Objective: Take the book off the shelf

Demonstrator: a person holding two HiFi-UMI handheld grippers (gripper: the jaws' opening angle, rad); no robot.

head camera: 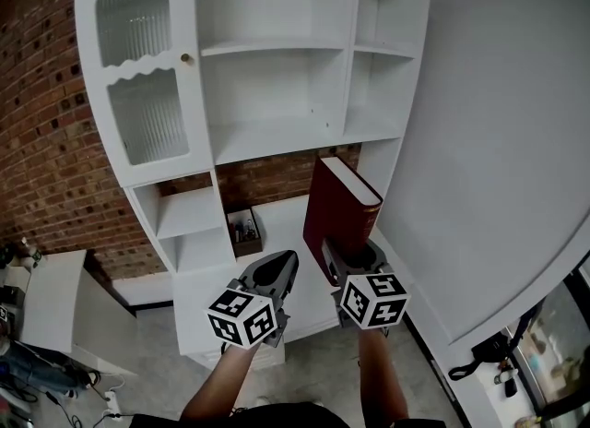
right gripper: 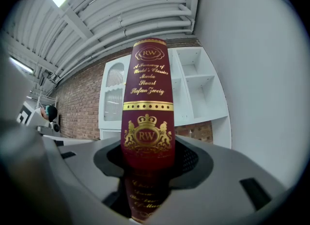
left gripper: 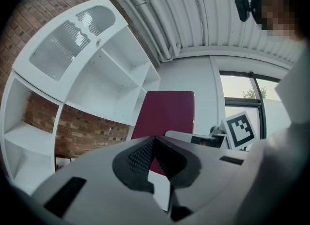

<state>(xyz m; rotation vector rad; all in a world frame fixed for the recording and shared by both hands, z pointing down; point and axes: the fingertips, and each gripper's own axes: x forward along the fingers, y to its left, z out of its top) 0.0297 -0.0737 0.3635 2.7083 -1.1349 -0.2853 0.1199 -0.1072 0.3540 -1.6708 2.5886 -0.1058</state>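
A thick dark red book [head camera: 339,212] with gold print on its spine [right gripper: 147,98] stands upright in front of the white shelf unit [head camera: 277,131], clear of its shelves. My right gripper [head camera: 356,258] is shut on the book's lower end, with the spine between its two jaws [right gripper: 147,157]. The left gripper [head camera: 274,272] hovers just left of the book at the same height. Its jaws meet at the tips [left gripper: 155,139] and hold nothing. From the left gripper view the book's cover [left gripper: 167,115] rises right behind those tips.
The shelf unit's open compartments look bare. It has a ribbed glass door [head camera: 138,76] at the left. A small dark box [head camera: 245,230] sits on its counter against the brick wall [head camera: 41,140]. A plain white wall [head camera: 498,140] closes the right side, and a white table [head camera: 51,297] stands at the left.
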